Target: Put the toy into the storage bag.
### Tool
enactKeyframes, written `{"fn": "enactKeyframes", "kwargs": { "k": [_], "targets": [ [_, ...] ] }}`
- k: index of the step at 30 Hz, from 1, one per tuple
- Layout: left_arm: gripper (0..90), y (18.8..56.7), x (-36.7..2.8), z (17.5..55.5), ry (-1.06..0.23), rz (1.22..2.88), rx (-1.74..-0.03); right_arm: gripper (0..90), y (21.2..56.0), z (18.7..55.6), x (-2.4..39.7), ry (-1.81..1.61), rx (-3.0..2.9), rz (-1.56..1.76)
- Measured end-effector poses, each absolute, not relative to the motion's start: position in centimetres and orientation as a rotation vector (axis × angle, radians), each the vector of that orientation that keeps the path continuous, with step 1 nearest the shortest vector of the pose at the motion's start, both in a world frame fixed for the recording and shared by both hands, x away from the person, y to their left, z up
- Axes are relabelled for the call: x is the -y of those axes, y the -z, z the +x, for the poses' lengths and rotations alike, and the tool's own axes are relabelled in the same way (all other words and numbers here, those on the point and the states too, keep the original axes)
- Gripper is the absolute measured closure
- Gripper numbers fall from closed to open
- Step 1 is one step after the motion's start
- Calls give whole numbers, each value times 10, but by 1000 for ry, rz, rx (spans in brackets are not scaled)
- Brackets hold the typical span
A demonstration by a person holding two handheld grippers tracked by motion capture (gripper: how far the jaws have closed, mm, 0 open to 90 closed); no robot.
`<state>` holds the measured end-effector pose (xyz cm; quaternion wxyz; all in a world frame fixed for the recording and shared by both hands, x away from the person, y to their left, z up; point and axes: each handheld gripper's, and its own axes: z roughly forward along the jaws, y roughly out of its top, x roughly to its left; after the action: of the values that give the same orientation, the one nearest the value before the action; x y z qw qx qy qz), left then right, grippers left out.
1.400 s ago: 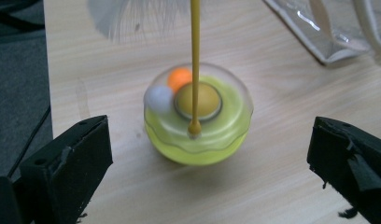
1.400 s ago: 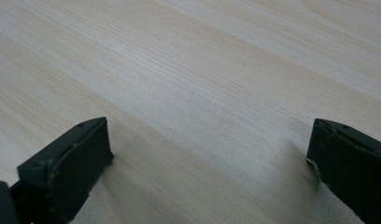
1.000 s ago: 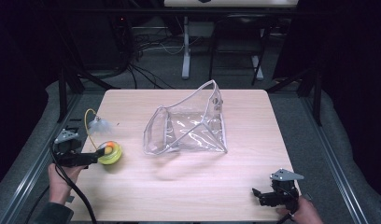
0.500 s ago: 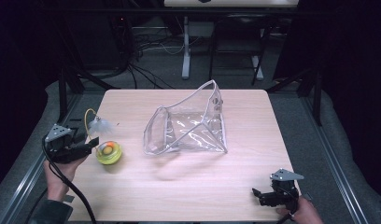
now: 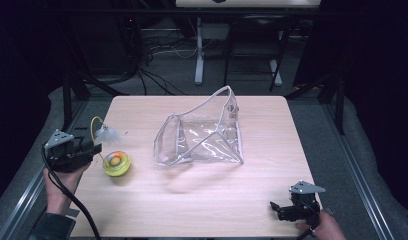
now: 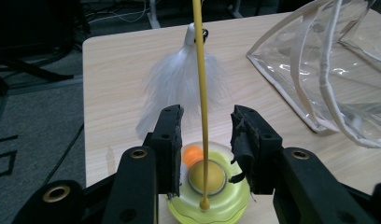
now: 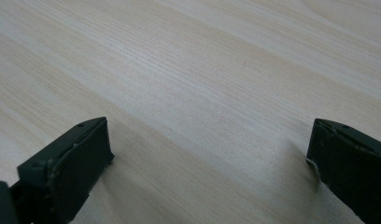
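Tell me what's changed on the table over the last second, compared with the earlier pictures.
The left tongs drew back from the yellow-green toy toward the table's left edge, and their jaws have just been closing, with the toy's thin yellow wand between them, untouched. The toy looks unmoved, as do the clear bag, the white feather and the open right tongs.

1. the clear bag (image 5: pixel 202 135) stands open at mid-table, blocking straight passage across the centre.
2. bare wood in front of the bag, on the near side, leaves a wide lane from left to right.
3. at the left edge the yellow toy (image 5: pixel 116 163), its upright wand (image 6: pixel 201 93) and white feather (image 5: pixel 107 133) crowd the way.
4. the right side of the table (image 5: pixel 272 120) lies open.
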<state>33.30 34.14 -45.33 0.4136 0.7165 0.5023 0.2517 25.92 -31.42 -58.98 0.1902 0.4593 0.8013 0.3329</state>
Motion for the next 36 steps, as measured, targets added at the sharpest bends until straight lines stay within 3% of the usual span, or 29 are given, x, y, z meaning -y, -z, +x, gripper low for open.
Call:
{"fn": "enactKeyframes", "kwargs": {
  "k": [9, 19, 36],
  "targets": [
    [796, 452, -341, 336, -634, 1816, -1268, 0, 590, 259, 314, -934, -2252, 1290],
    [872, 454, -339, 337, -608, 1830, -1257, 0, 590, 259, 314, -939, -2252, 1291],
    [880, 450, -335, 338, -613, 1860, -1236, 0, 590, 259, 314, -939, -2252, 1290]
  ]
}}
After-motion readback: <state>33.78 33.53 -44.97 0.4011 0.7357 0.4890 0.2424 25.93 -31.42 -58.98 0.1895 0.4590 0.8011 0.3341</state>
